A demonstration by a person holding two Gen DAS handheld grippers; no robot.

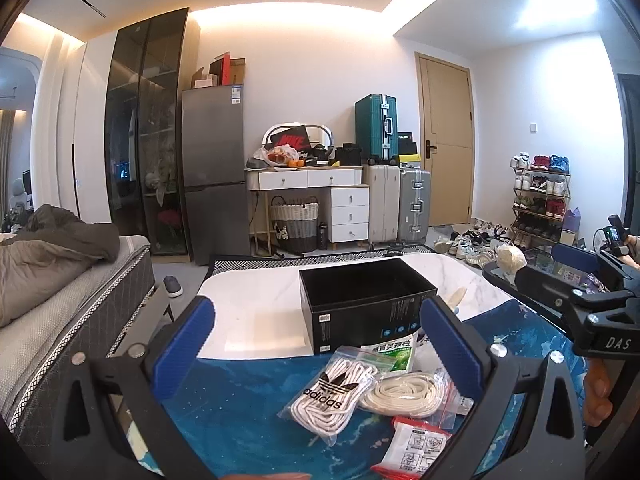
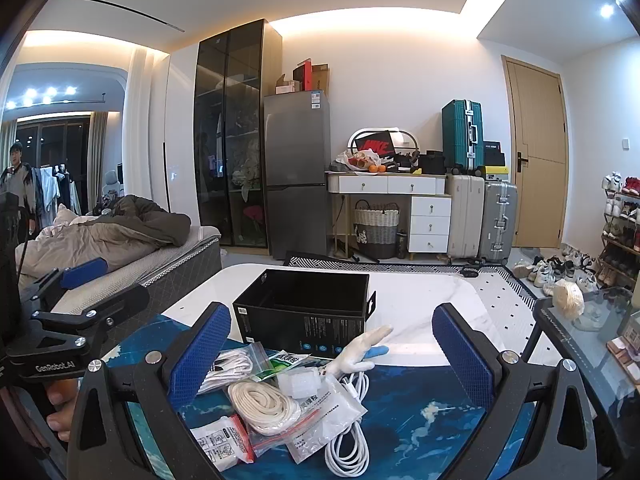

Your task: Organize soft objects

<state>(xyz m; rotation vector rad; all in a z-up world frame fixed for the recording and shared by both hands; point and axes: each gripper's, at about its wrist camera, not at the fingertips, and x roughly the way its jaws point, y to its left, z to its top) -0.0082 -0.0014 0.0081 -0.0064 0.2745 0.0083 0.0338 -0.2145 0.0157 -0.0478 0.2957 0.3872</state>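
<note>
A pile of soft items lies on a blue mat point(image 1: 248, 408) in front of an open black box point(image 1: 360, 300), which also shows in the right wrist view point(image 2: 304, 316). The pile holds an adidas lace bag point(image 1: 334, 394), a cream rope bag point(image 2: 266, 404), a green sachet point(image 1: 394, 354), a red-edged packet point(image 2: 220, 442), a white cable point(image 2: 348, 452) and a glove point(image 2: 360, 350). My left gripper point(image 1: 316, 344) is open above the pile, empty. My right gripper point(image 2: 332, 356) is open above the pile, empty.
The mat lies on a white marble table point(image 2: 420, 300). A bed point(image 1: 60, 280) stands left. A glass side table point(image 2: 580, 332) with a yarn ball point(image 2: 568, 298) stands right. Fridge, dresser, suitcases and shoe rack line the far wall.
</note>
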